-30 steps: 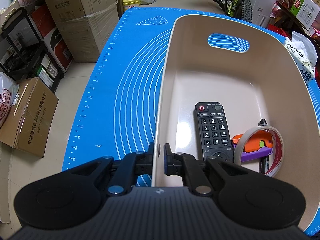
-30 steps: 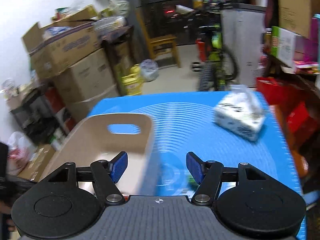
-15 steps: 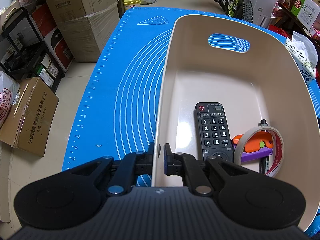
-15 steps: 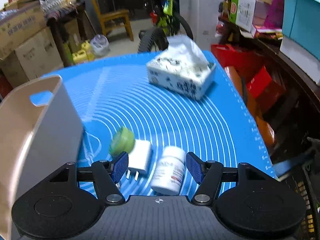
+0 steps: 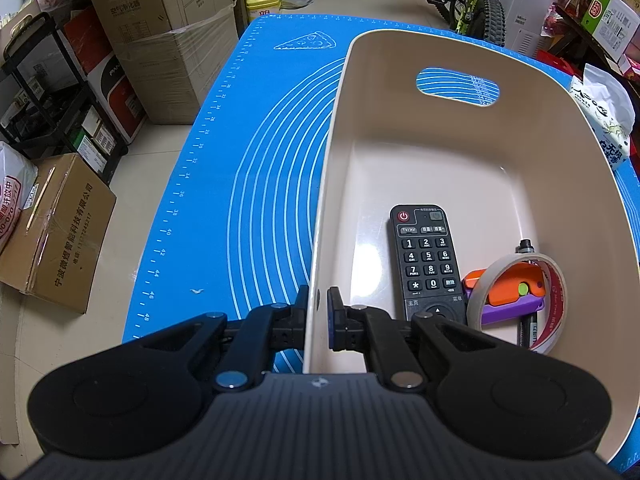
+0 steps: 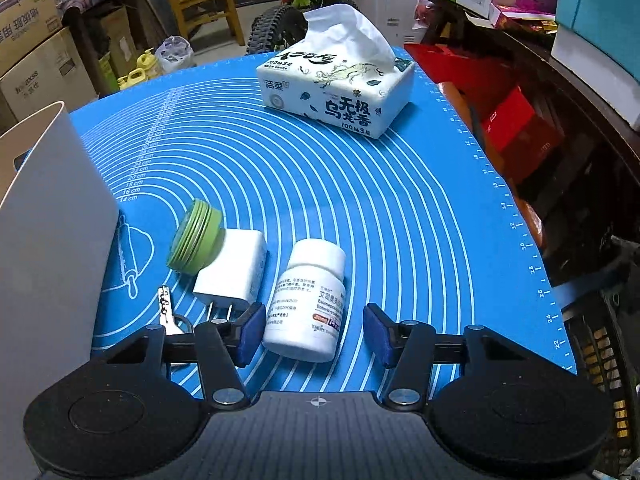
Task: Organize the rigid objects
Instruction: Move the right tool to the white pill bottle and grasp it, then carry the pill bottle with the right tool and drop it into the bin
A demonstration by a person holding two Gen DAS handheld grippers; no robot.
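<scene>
White pill bottle (image 6: 307,300) lies on its side on the blue mat (image 6: 420,208), cap pointing away, its base end between the fingers of the right gripper (image 6: 314,334). Jaws spread wide: left pad just beside the bottle's lower left edge, contact unclear; right pad clearly apart from it.

Just left of the bottle, ahead of the left finger: white charger plug (image 6: 234,270), prongs toward the gripper. Green-lidded jar (image 6: 196,240) on its side, touching the charger's far left corner. Key (image 6: 166,312) flat on the mat, further left, near the left finger linkage. Tissue pack (image 6: 340,88) well ahead, far end of the mat.

Beige bin (image 5: 460,152) stands on the mat at the far left of the right gripper's view. Left gripper (image 5: 318,312) is clamped on the bin's near left wall, one finger outside, one inside, pads pressed against the rim.

Inside the bin, right of the left gripper: black remote (image 5: 426,260) flat on the floor, buttons up. Further right, tape roll (image 5: 554,304) leaning against the right wall; orange and purple toy (image 5: 508,296) seen through its ring, plus a dark pen-like thing (image 5: 527,330) partly hidden.
</scene>
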